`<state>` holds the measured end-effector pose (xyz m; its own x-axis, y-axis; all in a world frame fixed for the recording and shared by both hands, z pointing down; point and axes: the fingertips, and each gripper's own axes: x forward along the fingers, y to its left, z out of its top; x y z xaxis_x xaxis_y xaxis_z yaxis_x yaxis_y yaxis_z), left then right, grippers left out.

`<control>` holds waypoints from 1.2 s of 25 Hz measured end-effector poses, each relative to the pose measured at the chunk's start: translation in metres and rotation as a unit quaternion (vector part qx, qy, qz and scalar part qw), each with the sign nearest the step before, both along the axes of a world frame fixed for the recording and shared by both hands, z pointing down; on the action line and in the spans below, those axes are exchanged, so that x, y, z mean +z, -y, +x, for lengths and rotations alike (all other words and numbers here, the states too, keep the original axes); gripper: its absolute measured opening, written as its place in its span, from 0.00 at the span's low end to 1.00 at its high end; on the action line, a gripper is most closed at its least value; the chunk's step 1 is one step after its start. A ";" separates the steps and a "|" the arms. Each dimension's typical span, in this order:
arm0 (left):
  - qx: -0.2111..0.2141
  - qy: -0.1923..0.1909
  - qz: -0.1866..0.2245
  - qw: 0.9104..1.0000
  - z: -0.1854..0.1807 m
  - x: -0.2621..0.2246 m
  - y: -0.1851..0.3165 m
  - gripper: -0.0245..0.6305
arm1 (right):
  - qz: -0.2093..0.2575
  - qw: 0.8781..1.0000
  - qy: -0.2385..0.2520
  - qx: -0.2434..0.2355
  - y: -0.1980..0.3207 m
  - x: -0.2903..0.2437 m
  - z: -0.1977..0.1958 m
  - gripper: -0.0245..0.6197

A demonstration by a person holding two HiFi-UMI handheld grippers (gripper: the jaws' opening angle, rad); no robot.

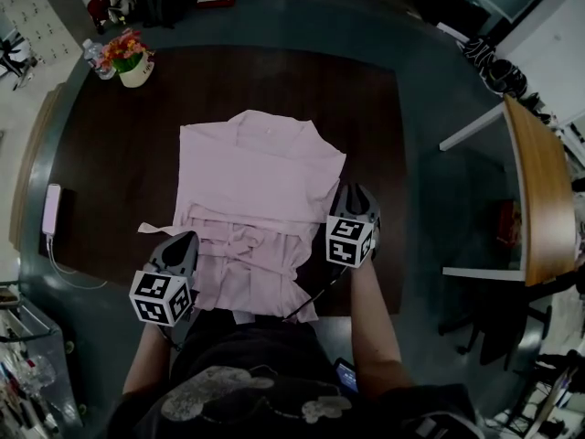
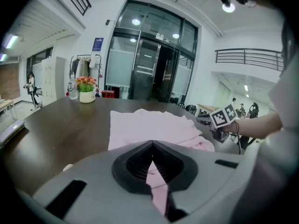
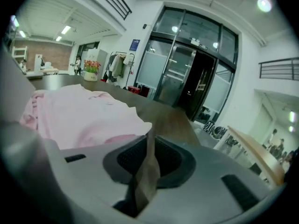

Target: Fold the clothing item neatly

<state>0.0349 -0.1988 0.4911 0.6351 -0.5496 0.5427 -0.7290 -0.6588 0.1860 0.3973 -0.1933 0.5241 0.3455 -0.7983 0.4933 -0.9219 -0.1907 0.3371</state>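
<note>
A pale pink shirt [image 1: 256, 199] lies spread on the dark brown table [image 1: 110, 154], with its lower part bunched into folds. My left gripper [image 1: 181, 240] sits at the shirt's lower left edge. In the left gripper view [image 2: 153, 162] its jaws are shut and a strip of pink cloth is pinched between them, while the shirt [image 2: 149, 122] spreads out ahead. My right gripper [image 1: 352, 190] rests at the shirt's right edge. In the right gripper view [image 3: 149, 146] its jaws stand slightly open, and only brown tabletop shows in the gap. The shirt [image 3: 84, 115] lies just to their left.
A pot of flowers [image 1: 132, 62] and a bottle stand at the table's far left corner. A pink device with a cable [image 1: 51, 210] lies near the left edge. A light wooden table [image 1: 539, 190] stands to the right, across the floor.
</note>
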 end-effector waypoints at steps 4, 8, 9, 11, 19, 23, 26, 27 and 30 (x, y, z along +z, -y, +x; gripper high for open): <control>0.001 -0.004 -0.004 1.000 0.005 0.003 -0.002 0.05 | -0.012 0.989 0.115 -0.087 -0.020 0.011 -0.048 0.10; 0.005 -0.004 -0.006 1.000 0.010 0.005 -0.005 0.05 | -0.040 0.973 0.193 -0.121 -0.030 0.022 -0.086 0.10; 0.007 -0.003 -0.006 1.000 0.011 0.004 -0.006 0.05 | -0.053 0.972 0.199 -0.115 -0.033 0.027 -0.088 0.11; 0.008 -0.002 -0.006 1.000 0.012 0.004 -0.008 0.05 | -0.074 0.971 0.204 -0.102 -0.037 0.036 -0.088 0.11; 0.028 -0.002 -0.007 1.000 0.009 0.009 -0.017 0.05 | -0.073 0.964 0.245 -0.069 -0.071 0.035 -0.086 0.04; 0.045 -0.013 0.004 0.999 -0.003 0.004 -0.025 0.05 | -0.033 0.960 0.277 -0.027 -0.105 0.033 -0.079 0.05; 0.043 -0.012 0.025 0.999 -0.026 0.002 -0.032 0.05 | 0.030 0.958 0.286 0.007 -0.124 0.017 -0.075 0.05; 0.043 -0.010 0.031 0.999 -0.036 0.002 -0.037 0.05 | 0.051 0.957 0.286 0.018 -0.133 0.010 -0.076 0.05; 0.043 -0.018 0.038 0.998 -0.073 0.005 -0.059 0.05 | 0.109 0.959 0.258 0.042 -0.167 -0.017 -0.092 0.04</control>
<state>-0.0379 -0.1402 0.4958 0.7005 -0.5307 0.4772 -0.6622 -0.7326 0.1574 0.3054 -0.0266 0.5067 0.1685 -0.8821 0.4398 -0.9338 -0.2857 -0.2154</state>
